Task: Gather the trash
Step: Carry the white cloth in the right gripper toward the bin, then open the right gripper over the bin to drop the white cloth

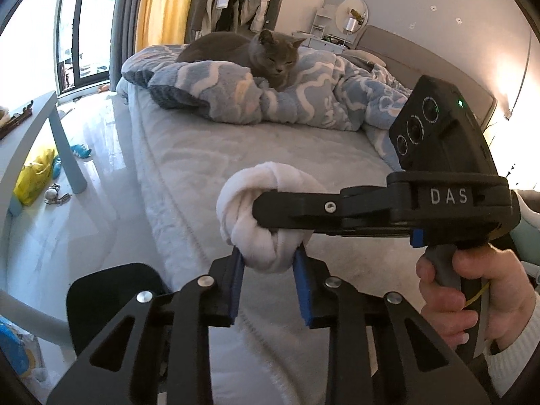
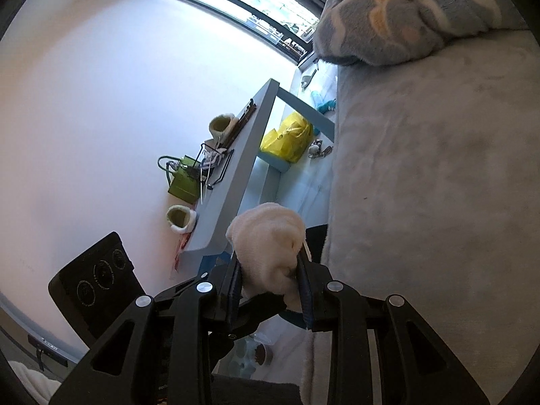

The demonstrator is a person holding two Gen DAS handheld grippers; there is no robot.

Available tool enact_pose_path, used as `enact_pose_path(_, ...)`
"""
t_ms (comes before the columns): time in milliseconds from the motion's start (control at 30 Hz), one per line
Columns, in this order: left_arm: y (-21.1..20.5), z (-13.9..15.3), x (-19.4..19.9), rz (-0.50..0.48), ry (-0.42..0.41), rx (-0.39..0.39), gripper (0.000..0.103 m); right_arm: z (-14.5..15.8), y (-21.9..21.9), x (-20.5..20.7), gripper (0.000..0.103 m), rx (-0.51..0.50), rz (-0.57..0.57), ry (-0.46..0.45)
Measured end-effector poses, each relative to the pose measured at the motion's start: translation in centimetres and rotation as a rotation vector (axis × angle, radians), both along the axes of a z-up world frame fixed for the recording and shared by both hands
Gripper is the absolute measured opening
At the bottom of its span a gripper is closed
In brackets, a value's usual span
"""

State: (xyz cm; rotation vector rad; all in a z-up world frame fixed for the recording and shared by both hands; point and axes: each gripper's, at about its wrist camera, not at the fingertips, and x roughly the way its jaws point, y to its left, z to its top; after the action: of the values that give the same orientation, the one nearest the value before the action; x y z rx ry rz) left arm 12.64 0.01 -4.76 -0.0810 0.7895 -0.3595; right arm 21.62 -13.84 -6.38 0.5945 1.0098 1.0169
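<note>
both claws clamp one white knotted cloth bundle (image 1: 266, 216) over the bed (image 1: 209, 155) edge, left claw (image 1: 270, 266) beneath, right claw (image 1: 260, 212) sideways, likely sharing support.

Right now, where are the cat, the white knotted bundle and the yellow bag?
cat (image 1: 270, 55): left wrist view, on its chest.
white knotted bundle (image 1: 266, 246): left wrist view, on its lower fold.
yellow bag (image 2: 287, 138): right wrist view, on its crumpled middle.
</note>
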Motion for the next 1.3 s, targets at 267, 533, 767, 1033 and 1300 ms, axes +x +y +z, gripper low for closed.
enact_pose_path(267,4.6,-0.5,-0.4,0.048,0.015,0.012,0.029,0.0,5.1,0.1,0.029,-0.047,0.046,-0.006)
enact_pose_path(533,10.1,-2.1,-0.3,0.129,0.077,-0.015,0.029,-1.3,11.1,-0.2,0.029,-0.116,0.078,0.023)
enact_pose_path(767,14.1,-4.7,0.1,0.176,0.161,-0.034,0.029,-3.6,16.2,-0.4,0.029,-0.217,0.105,0.053)
enact_pose_path(1033,17.4,-8.9,0.4,0.202,0.317,-0.064,0.031,-7.9,19.9,-0.5,0.032,-0.304,0.130,0.168)
enact_pose_path(1300,19.6,-12.6,-0.1,0.279,0.504,-0.006,0.060,-9.6,19.2,0.0,0.071,-0.381,0.034,0.197)
